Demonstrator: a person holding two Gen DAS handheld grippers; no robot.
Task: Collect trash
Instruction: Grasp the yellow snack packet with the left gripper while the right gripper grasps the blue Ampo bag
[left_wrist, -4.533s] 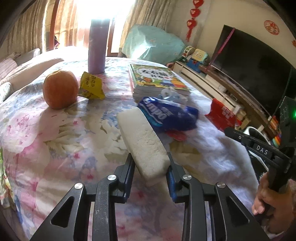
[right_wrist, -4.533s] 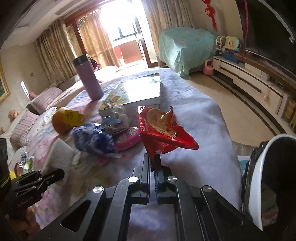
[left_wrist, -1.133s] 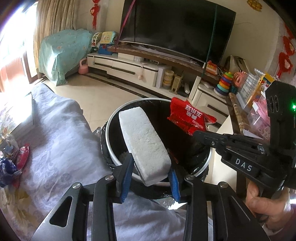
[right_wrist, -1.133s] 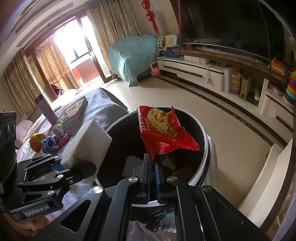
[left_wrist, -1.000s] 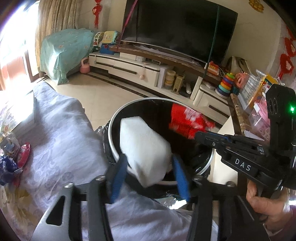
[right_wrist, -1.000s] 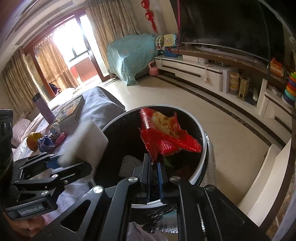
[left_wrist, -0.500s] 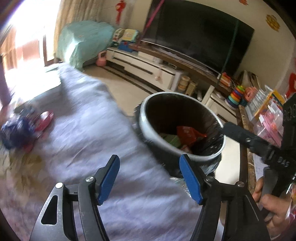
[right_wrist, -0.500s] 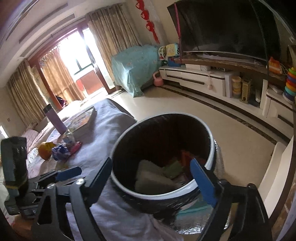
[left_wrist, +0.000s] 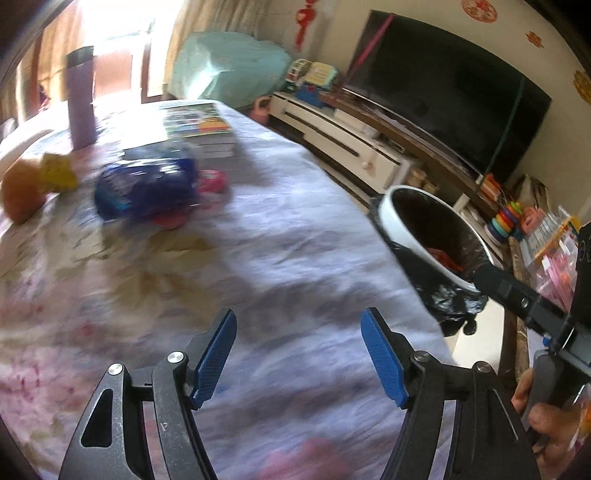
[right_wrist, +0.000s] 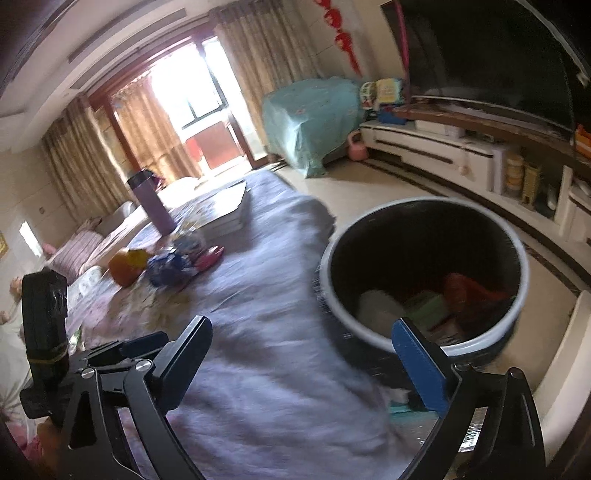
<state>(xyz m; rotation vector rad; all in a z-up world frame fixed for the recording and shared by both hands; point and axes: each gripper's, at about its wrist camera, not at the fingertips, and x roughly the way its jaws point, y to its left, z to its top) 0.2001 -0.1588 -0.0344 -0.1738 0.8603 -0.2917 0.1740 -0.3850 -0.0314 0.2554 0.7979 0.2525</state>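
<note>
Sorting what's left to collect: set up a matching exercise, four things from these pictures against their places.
Things:
1. Red wrapper
2. Purple flask
3. Blue packet
4. Orange fruit

Places:
A. upright at the table's far end
B. inside the bin
C. on the table's left edge, by a yellow wrapper
D. mid-table, before the books

Pairs: 1-B, 2-A, 3-D, 4-C

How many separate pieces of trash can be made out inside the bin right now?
3 in the trash bin: a white block at left, a green piece in the middle, a red wrapper at right. More may lie hidden beneath; the view is blurred.
</note>
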